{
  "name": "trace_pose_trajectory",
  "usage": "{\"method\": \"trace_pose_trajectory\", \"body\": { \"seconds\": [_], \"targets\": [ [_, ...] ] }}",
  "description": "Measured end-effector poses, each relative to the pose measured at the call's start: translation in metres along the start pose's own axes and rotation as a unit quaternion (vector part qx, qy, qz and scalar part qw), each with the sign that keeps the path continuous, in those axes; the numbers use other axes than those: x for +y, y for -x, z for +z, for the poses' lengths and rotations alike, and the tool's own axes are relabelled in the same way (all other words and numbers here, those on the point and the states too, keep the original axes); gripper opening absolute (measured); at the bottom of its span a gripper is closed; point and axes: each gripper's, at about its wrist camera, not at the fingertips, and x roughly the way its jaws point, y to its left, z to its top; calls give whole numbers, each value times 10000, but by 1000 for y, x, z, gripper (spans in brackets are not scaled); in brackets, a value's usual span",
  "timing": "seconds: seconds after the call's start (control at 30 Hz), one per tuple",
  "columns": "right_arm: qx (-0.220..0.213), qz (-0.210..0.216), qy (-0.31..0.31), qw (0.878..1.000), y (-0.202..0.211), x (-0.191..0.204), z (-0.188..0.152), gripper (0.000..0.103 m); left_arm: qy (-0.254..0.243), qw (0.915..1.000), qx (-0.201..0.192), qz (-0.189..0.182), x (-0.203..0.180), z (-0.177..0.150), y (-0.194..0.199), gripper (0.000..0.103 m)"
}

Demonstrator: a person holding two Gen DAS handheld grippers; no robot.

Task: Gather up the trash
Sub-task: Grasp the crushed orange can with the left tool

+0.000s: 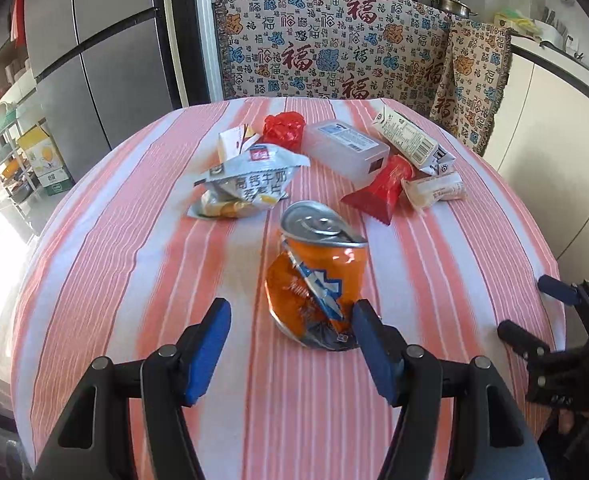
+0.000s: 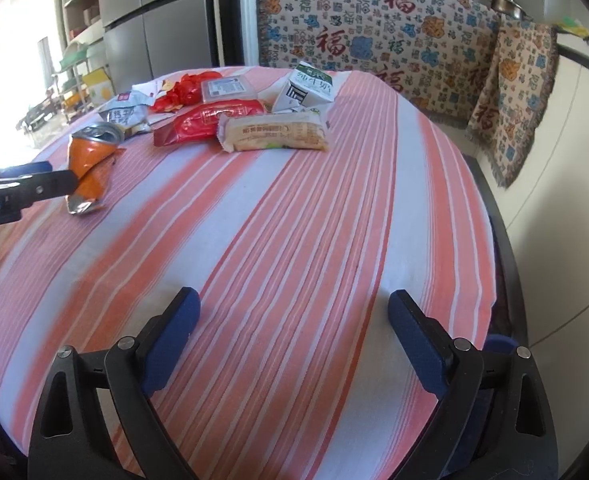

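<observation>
A crushed orange can (image 1: pixel 314 280) stands on the striped tablecloth (image 1: pixel 134 280). My left gripper (image 1: pixel 292 320) is open around its base: the right fingertip (image 1: pixel 368 320) is beside the can's lower edge and the left pad stands well clear. Further back lie a silver snack bag (image 1: pixel 250 184), a red wrapper (image 1: pixel 382 188), a beige biscuit wrapper (image 1: pixel 434 190), a milk carton (image 1: pixel 410 140), a clear plastic box (image 1: pixel 346 150) and a crumpled red bag (image 1: pixel 284 128). My right gripper (image 2: pixel 294 312) is open over bare cloth, far from the can (image 2: pixel 90 156) and the biscuit wrapper (image 2: pixel 274 132).
A patterned cloth (image 1: pixel 334 48) hangs over the cabinet behind the table, with pans on top. A grey fridge (image 1: pixel 106 40) stands at the back left, a white counter (image 1: pixel 554 120) to the right. The table's edge (image 2: pixel 498 240) curves close by on the right.
</observation>
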Motion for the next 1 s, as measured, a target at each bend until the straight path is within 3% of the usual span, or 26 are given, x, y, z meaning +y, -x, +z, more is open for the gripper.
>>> {"method": "trace_pose_trajectory", "body": {
  "seconds": [0.13, 0.23, 0.4, 0.6, 0.73, 0.8, 0.9, 1.0],
  "targets": [
    [-21, -21, -28, 10000, 0, 1, -1, 97, -251, 9977, -152, -604, 11, -8, 10, 65],
    [-41, -26, -44, 10000, 0, 1, -2, 97, -390, 9926, -361, -1091, 5, -7, 12, 77],
    [-66, -23, -44, 10000, 1, 0, -3, 97, -572, 9932, -157, -1001, -14, 3, -12, 78],
    [-39, 21, -10, 10000, 1, -1, -3, 97, -667, 9967, 247, -386, -23, 15, -52, 80],
    [-16, 46, 3, 10000, 0, -1, -3, 98, -532, 9976, 215, -393, -12, 17, -54, 81],
    [-14, 49, 9, 10000, 0, -1, -3, 99, -459, 9975, 200, -489, -4, 16, -52, 78],
    [-10, 46, 3, 10000, 0, -1, -3, 99, -447, 9973, 175, -551, 7, 13, -47, 58],
    [-15, 41, -16, 10000, 0, -1, -3, 99, -387, 9977, 189, -523, 20, 11, -44, 57]
  ]
}}
